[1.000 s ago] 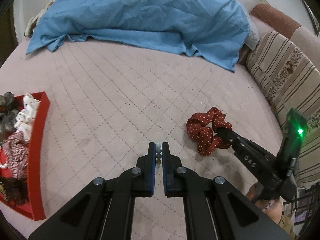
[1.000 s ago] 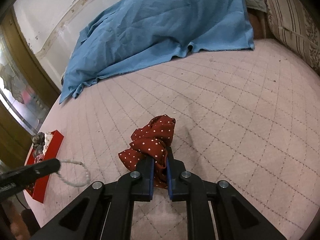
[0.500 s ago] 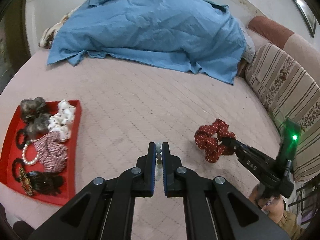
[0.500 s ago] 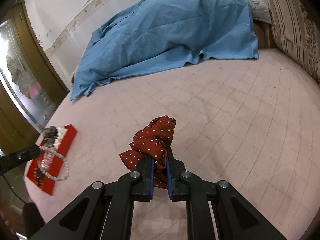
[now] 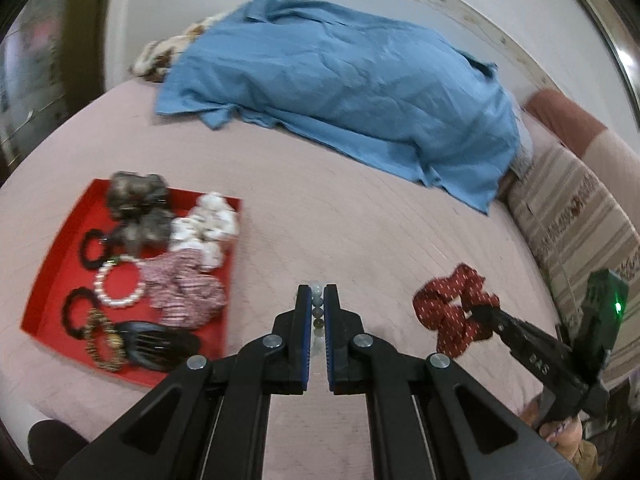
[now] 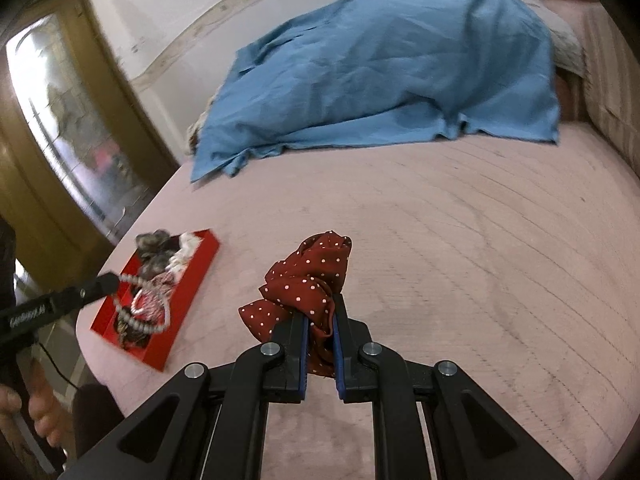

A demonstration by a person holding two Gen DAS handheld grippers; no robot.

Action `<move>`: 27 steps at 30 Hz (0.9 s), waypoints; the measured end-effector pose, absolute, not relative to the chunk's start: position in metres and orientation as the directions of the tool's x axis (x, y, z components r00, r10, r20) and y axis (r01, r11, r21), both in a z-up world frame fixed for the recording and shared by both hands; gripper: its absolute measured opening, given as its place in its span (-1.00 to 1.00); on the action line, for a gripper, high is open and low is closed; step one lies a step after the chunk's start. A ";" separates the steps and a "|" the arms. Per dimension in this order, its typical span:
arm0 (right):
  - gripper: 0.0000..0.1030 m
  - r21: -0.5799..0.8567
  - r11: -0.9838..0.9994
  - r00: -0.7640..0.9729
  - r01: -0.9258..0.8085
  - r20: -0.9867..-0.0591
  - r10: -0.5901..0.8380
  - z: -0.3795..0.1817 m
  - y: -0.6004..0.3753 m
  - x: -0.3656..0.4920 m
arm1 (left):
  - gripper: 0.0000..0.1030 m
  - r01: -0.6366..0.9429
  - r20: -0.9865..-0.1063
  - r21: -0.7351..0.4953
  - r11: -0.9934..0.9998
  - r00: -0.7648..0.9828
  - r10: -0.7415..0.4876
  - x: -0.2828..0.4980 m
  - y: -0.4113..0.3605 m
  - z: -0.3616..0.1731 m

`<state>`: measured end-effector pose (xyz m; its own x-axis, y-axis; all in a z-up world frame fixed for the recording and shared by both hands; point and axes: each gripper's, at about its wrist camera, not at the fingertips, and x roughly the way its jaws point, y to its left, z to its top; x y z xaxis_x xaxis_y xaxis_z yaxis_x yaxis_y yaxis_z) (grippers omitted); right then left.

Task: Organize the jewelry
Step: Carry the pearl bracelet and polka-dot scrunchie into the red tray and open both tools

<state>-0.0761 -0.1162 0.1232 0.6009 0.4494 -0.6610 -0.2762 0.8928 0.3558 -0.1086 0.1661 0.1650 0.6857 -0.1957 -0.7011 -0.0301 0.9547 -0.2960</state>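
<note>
At about nine o'clock in the left wrist view, a shallow red rectangular tray (image 5: 52,276) rests on the pink quilted bed (image 5: 340,216); it holds a grey fabric scrunchie (image 5: 134,192), a white fabric scrunchie (image 5: 208,228), a red-and-white striped scrunchie (image 5: 186,288), a white pearl bracelet (image 5: 120,284), black elastic hair ties (image 5: 90,248) and a dark hair claw clip (image 5: 156,344). At six o'clock the left tongs (image 5: 317,300) are clenched on a strand of pale round beads (image 5: 317,300), which in the right wrist view hangs as a loop (image 6: 142,308) in front of the tray (image 6: 188,292), at nine o'clock there. Toward four o'clock in the left view, the right tongs (image 5: 478,314) grasp a dark red scrunchie with white polka dots (image 5: 448,312), held above the bed; the right wrist view shows its fabric (image 6: 308,276) pinched between the blue pads (image 6: 305,332). At twelve to one o'clock a crumpled blue cloth (image 5: 352,80) lies across the far side of the bed, and at three o'clock a striped beige cushion (image 5: 576,216) lines the edge.
</note>
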 end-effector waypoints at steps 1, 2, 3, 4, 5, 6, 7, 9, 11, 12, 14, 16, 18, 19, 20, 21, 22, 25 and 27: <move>-0.79 0.349 0.890 0.595 -0.295 -0.662 0.456 0.125 -0.108 -0.079 | -0.89 -0.051 -0.698 -0.300 0.953 0.692 -0.182 -0.111 0.177 0.166; -0.79 0.344 0.887 0.590 -0.309 -0.662 0.462 0.127 -0.102 -0.081 | -0.89 -0.067 -0.696 -0.301 0.951 0.697 -0.171 -0.113 0.186 0.167; -0.79 0.340 0.883 0.584 -0.324 -0.662 0.470 0.129 -0.095 -0.083 | -0.89 -0.080 -0.695 -0.303 0.950 0.701 -0.162 -0.115 0.193 0.168; -0.79 0.337 0.880 0.579 -0.335 -0.663 0.475 0.130 -0.091 -0.084 | -0.89 -0.104 -0.692 -0.307 0.946 0.707 -0.147 -0.117 0.205 0.168; -0.79 0.332 0.876 0.573 -0.349 -0.664 0.480 0.131 -0.086 -0.086 | -0.89 -0.122 -0.690 -0.310 0.943 0.711 -0.135 -0.119 0.214 0.167; -0.79 0.325 0.872 0.566 -0.365 -0.666 0.485 0.132 -0.078 -0.088 | -0.89 -0.143 -0.688 -0.313 0.939 0.716 -0.121 -0.121 0.223 0.167; -0.79 0.319 0.870 0.562 -0.375 -0.668 0.488 0.133 -0.074 -0.088 | -0.89 -0.165 -0.687 -0.316 0.934 0.719 -0.105 -0.123 0.233 0.166; -0.79 0.316 0.863 0.549 -0.394 -0.673 0.496 0.134 -0.063 -0.089 | -0.89 -0.200 -0.688 -0.322 0.926 0.721 -0.084 -0.126 0.247 0.162; -0.79 0.320 0.857 0.535 -0.405 -0.677 0.505 0.135 -0.056 -0.089 | -0.89 -0.239 -0.691 -0.329 0.914 0.720 -0.060 -0.130 0.264 0.156; -0.79 0.320 0.854 0.528 -0.411 -0.680 0.509 0.135 -0.052 -0.089 | -0.89 -0.254 -0.693 -0.332 0.908 0.719 -0.053 -0.132 0.271 0.153; -0.79 0.309 0.849 0.516 -0.429 -0.688 0.511 0.135 -0.041 -0.090 | -0.89 -0.275 -0.695 -0.340 0.899 0.718 -0.043 -0.135 0.283 0.149; -0.79 0.294 0.845 0.508 -0.446 -0.694 0.510 0.136 -0.031 -0.091 | -0.89 -0.297 -0.691 -0.360 0.885 0.721 -0.039 -0.135 0.300 0.145; -0.79 0.286 0.838 0.496 -0.464 -0.700 0.513 0.138 -0.020 -0.090 | -0.89 -0.303 -0.683 -0.376 0.876 0.729 -0.041 -0.133 0.311 0.142; -0.79 0.283 0.835 0.491 -0.472 -0.703 0.515 0.139 -0.014 -0.089 | -0.89 -0.304 -0.676 -0.388 0.870 0.736 -0.045 -0.130 0.320 0.139; -0.79 0.281 0.831 0.484 -0.481 -0.705 0.518 0.140 -0.007 -0.087 | -0.89 -0.305 -0.671 -0.399 0.865 0.740 -0.048 -0.128 0.327 0.136; -0.79 0.278 0.827 0.478 -0.488 -0.708 0.520 0.141 -0.001 -0.085 | -0.89 -0.309 -0.670 -0.406 0.860 0.741 -0.050 -0.126 0.332 0.133; -0.79 0.273 0.822 0.471 -0.500 -0.711 0.523 0.142 0.007 -0.084 | -0.89 -0.317 -0.669 -0.420 0.850 0.741 -0.053 -0.122 0.340 0.128; -0.79 0.264 0.804 0.448 -0.532 -0.718 0.532 0.147 0.034 -0.079 | -0.89 -0.336 -0.667 -0.473 0.815 0.740 -0.082 -0.112 0.362 0.113; -0.79 0.260 0.789 0.430 -0.557 -0.722 0.542 0.151 0.055 -0.075 | -0.89 -0.345 -0.665 -0.505 0.791 0.740 -0.102 -0.108 0.373 0.104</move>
<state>-0.0746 0.0553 0.1506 0.4304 0.5420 -0.7218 -0.5566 0.7889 0.2604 -0.1081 0.3726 0.1042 0.7397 -0.1020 -0.6651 -0.3449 0.7913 -0.5049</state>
